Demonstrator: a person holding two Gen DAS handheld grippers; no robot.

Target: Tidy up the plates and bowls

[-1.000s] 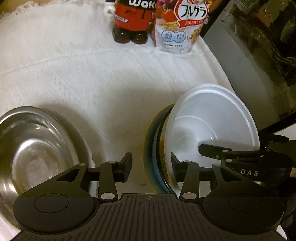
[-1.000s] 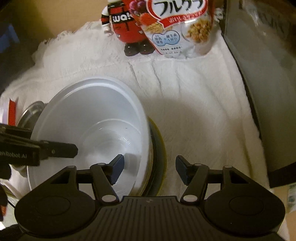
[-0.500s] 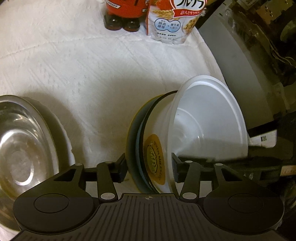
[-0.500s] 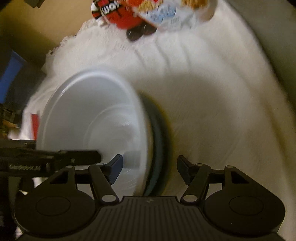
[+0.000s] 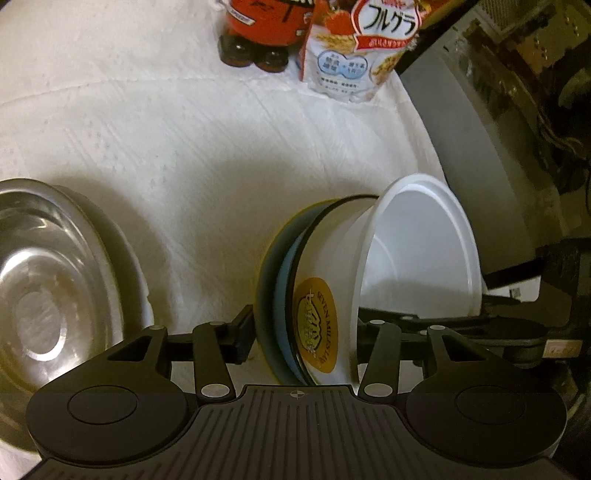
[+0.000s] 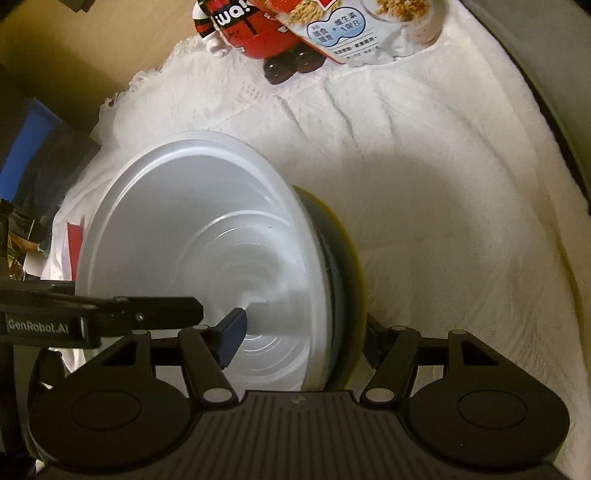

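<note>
A stack stands tipped on its edge on the white cloth: a dark plate with a yellow rim, a blue plate, a white bowl with a gold sticker, and a translucent white bowl nested in it. My left gripper is shut on the stack, one finger behind the dark plate and one inside the bowl. My right gripper grips the same stack from the opposite side, its left finger inside the bowl. Each view shows the other gripper reaching in from the side.
A steel bowl sits at the left on a white dish. At the back of the cloth stand a red figure-shaped bottle and a cereal bag. A dark grey appliance borders the right side.
The stack has tipped from leaning to nearly upright on its edge between both grippers. The right gripper has sunk a little and rolled, closing in on the bowl.
</note>
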